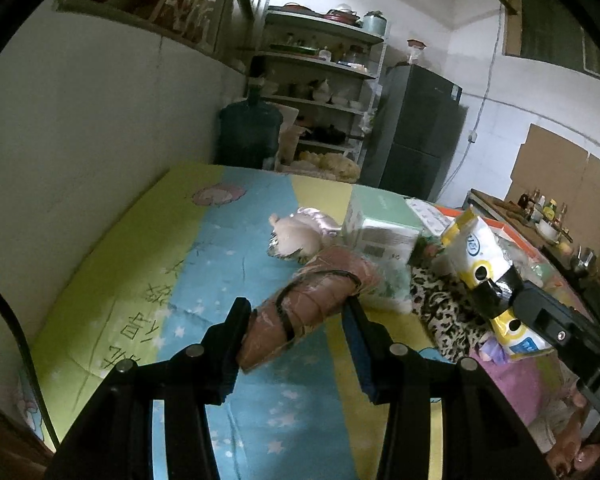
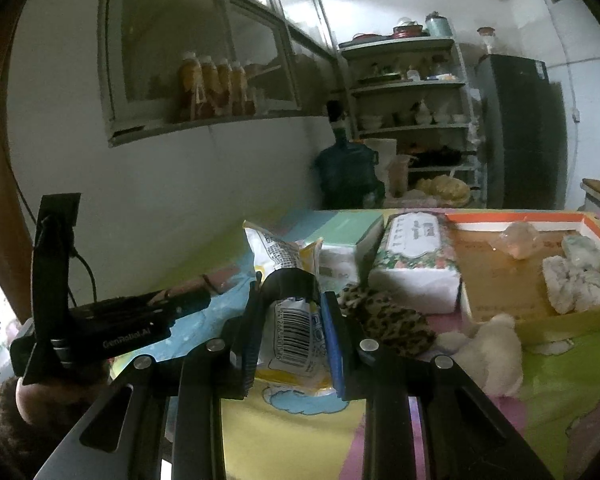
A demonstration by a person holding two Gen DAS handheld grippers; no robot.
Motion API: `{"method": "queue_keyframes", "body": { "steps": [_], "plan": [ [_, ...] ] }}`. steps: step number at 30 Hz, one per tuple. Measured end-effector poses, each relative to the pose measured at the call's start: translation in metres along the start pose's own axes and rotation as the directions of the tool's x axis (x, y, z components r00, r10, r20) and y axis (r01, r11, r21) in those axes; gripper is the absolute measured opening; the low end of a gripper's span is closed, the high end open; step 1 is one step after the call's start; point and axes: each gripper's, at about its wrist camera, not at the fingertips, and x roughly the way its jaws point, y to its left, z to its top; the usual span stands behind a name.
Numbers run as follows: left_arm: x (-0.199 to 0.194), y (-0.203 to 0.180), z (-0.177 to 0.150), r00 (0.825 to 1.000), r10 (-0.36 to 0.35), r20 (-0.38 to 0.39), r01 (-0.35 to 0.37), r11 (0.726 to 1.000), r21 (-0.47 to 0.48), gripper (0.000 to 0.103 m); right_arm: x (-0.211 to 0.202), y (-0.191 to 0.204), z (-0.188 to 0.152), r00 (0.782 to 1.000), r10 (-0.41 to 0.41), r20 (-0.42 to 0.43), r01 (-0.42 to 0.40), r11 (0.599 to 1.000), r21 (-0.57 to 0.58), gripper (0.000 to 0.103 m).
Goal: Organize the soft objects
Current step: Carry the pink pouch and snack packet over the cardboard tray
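Observation:
My left gripper is shut on a brown plastic-wrapped soft bundle and holds it over the patterned mat. My right gripper is shut on a yellow-and-white tissue pack, also seen in the left wrist view. A leopard-print cloth lies right of the right gripper. A white plush toy lies at front right. An orange-rimmed cardboard tray at the right holds several crumpled soft items.
A green-topped tissue box and a floral tissue pack stand behind the leopard cloth. A pale plush with shiny cloth lies mid-mat. A wall runs along the left; a water jug, shelves and fridge stand beyond.

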Motion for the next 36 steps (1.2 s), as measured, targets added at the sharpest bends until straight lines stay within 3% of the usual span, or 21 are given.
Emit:
{"method": "queue_keyframes", "body": {
  "steps": [15, 36],
  "plan": [
    [0.004, -0.033, 0.015, 0.999, -0.029, 0.031, 0.028, 0.999, 0.045, 0.047, -0.013, -0.020, 0.008, 0.998, -0.035, 0.054, 0.034, 0.999, 0.012, 0.029],
    [0.032, -0.099, 0.033, 0.990, -0.137, 0.018, 0.134, 0.984, 0.115, 0.047, -0.032, -0.068, 0.014, 0.988, -0.115, 0.104, 0.107, 0.991, 0.082, 0.029]
  ]
}}
